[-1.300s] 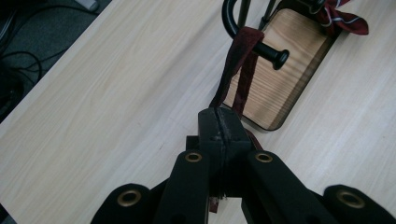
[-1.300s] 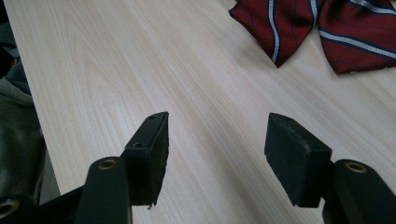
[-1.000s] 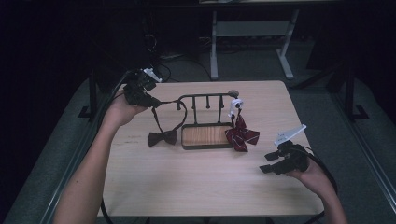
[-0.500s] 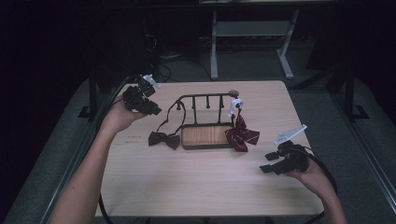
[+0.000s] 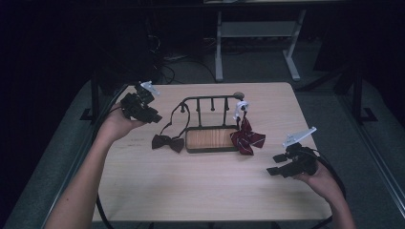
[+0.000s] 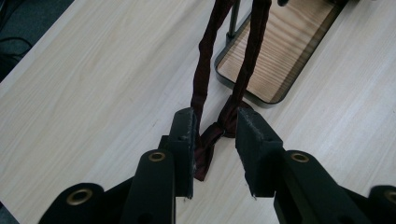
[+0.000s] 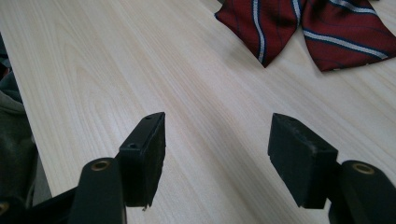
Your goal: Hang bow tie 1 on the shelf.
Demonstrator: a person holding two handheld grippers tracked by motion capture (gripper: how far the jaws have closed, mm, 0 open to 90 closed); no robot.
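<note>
Just bow-tie strap [image 6: 204,88] between parted jaws.

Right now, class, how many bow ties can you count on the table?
2. A dark maroon bow tie lies left of the wooden-based rack, its strap looped over the rail. A red striped bow tie rests at the rack's right end. None seems hidden.

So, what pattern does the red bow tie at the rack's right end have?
The red bow tie has thin white and dark diagonal stripes; clearest in the right gripper view.
</note>
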